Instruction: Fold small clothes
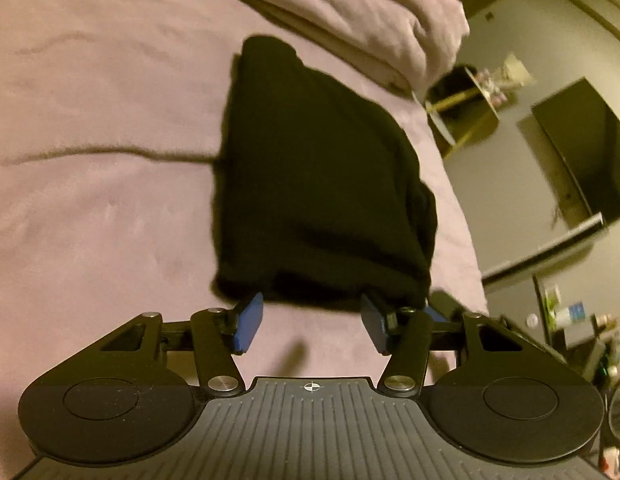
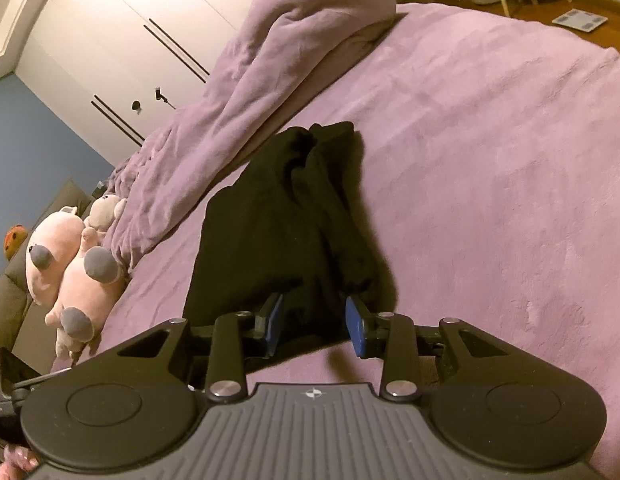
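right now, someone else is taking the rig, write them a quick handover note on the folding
Left gripper: open, at the near edge of the black garment, nothing pinched.
Right gripper: open, cloth lies between its pads but is not clamped.
Garment: a folded bundle on the purple bedspread, beside the bunched purple blanket.
Done: it looks folded over at least once.
Left: probably tidy the rumpled far end, or fold once more.
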Available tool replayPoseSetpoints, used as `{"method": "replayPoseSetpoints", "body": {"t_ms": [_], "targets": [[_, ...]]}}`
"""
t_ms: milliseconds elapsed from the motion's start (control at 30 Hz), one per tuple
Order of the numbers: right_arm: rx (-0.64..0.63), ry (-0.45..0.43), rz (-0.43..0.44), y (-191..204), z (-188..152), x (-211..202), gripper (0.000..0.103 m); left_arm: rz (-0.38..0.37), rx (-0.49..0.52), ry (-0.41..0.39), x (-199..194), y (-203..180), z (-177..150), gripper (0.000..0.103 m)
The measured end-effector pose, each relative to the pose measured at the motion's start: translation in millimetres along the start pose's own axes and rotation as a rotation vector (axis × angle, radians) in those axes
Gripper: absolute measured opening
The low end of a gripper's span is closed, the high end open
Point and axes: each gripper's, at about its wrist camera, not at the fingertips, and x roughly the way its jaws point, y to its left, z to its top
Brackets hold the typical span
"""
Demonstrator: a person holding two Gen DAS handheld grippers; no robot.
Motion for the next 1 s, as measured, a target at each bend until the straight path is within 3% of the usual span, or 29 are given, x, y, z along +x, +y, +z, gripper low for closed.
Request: {"method": "replayPoseSetpoints", "body": {"t_ms": [100, 233, 333, 400, 433, 500, 600, 700, 833, 1000], "targets": [[-0.009, -0.01, -0.003, 2.2, 1.1, -0.4, 0.033, -0.017, -0.081, -0.031, 7.6, 6.1, 5.0, 0.055], [0.007, -0.016, 0.002, 1.2, 4.7, -0.3, 0.033, 0.028, -0.084, -0.064, 9.4, 12.8, 9.8, 0.028], [0.005, -0.026, 0.004, -0.9, 8.8, 0.5, 0.035, 0.039, -0.067, -0.06, -0.3, 22.3, 11.6, 0.021], [0.007, -0.035, 0.007, -3.7, 13.4, 1.4, 0.042, 0.071, -0.028, -0.07, -9.4, 25.5, 15.1, 0.033], [0.01, -0.039, 0.01, -5.6, 16.4, 2.4, 0.049, 0.107, -0.008, -0.081, -13.9, 27.0, 19.3, 0.05], [0.005, -0.048, 0.015, -8.2, 23.6, 6.3, 0.056, 0.106, 0.003, -0.105, -18.9, 32.2, 25.6, 0.057], [0.003, -0.054, 0.042, -11.8, 34.7, 17.7, 0.067, 0.044, -0.033, -0.084, -10.4, 38.4, 43.6, 0.067], [0.04, -0.032, 0.097, -19.7, 50.1, 40.7, 0.077, 0.0, -0.041, -0.071, 12.0, 38.8, 64.0, 0.069], [0.132, 0.038, 0.18, -36.7, 72.9, 77.5, 0.077, -0.013, -0.03, -0.051, 44.2, 37.1, 84.7, 0.065], [0.118, 0.109, 0.273, -36.1, 84.0, 113.1, 0.075, -0.032, -0.062, -0.011, 73.3, 44.7, 96.1, 0.059]]}}
